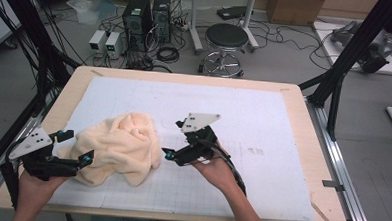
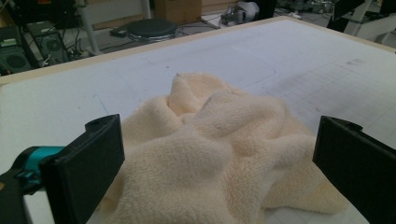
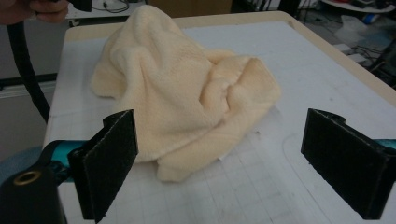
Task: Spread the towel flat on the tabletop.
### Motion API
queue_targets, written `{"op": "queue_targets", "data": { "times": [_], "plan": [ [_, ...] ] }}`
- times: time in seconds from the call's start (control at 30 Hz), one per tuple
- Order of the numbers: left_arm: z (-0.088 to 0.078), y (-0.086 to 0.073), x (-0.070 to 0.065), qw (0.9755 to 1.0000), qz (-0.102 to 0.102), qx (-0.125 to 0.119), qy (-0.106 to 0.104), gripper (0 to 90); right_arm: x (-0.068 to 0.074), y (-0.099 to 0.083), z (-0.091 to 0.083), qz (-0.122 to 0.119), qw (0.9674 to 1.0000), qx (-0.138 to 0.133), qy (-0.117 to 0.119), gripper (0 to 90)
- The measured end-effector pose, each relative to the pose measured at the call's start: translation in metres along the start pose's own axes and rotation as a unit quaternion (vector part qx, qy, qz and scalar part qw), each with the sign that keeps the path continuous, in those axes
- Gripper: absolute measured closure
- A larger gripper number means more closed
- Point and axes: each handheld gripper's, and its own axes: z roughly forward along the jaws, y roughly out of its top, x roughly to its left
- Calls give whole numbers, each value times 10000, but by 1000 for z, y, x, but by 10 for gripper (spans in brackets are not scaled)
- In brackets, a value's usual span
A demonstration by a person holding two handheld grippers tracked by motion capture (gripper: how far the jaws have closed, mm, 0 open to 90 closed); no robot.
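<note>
A crumpled cream towel point(image 1: 117, 147) lies in a heap on the left half of the white mat point(image 1: 263, 118). My left gripper point(image 1: 78, 146) sits at the heap's left edge. It is open, and the towel point(image 2: 210, 154) spreads between and beyond its two black jaws, which stand wide apart point(image 2: 219, 135). My right gripper point(image 1: 171, 138) hovers just off the heap's right side, open. In the right gripper view point(image 3: 222, 121) the towel point(image 3: 187, 88) lies ahead of its jaws, and nothing is pinched between them.
The mat covers a wooden table point(image 1: 303, 120) whose rim shows all round. Beyond the far edge stand a black stool point(image 1: 226, 42), computer towers point(image 1: 138, 15) and tangled cables. Black frame posts point(image 1: 346, 52) rise at the right.
</note>
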Motion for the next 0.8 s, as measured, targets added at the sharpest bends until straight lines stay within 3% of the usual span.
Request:
{"op": "queue_targets", "data": {
  "times": [0.27,0.53,0.67,0.7,0.73,0.8],
  "plan": [
    [-5,-7,4,9999,-49,3,127,25,5,26,49,-159,9990,74,412,101],
    [-9,-11,9,9997,-87,10,247,25,17,37,103,-234,9960,260,825,101],
    [-8,-13,10,9996,-89,58,253,25,25,34,131,-259,9937,523,954,101],
    [-8,-13,10,9996,-90,58,250,25,25,34,131,-259,9937,523,954,101],
    [-8,-14,10,9996,-97,60,249,25,29,30,145,-244,9920,714,1008,105],
    [-7,-14,10,9996,-86,58,246,25,30,25,158,-287,9902,876,1045,195]
  ]
}}
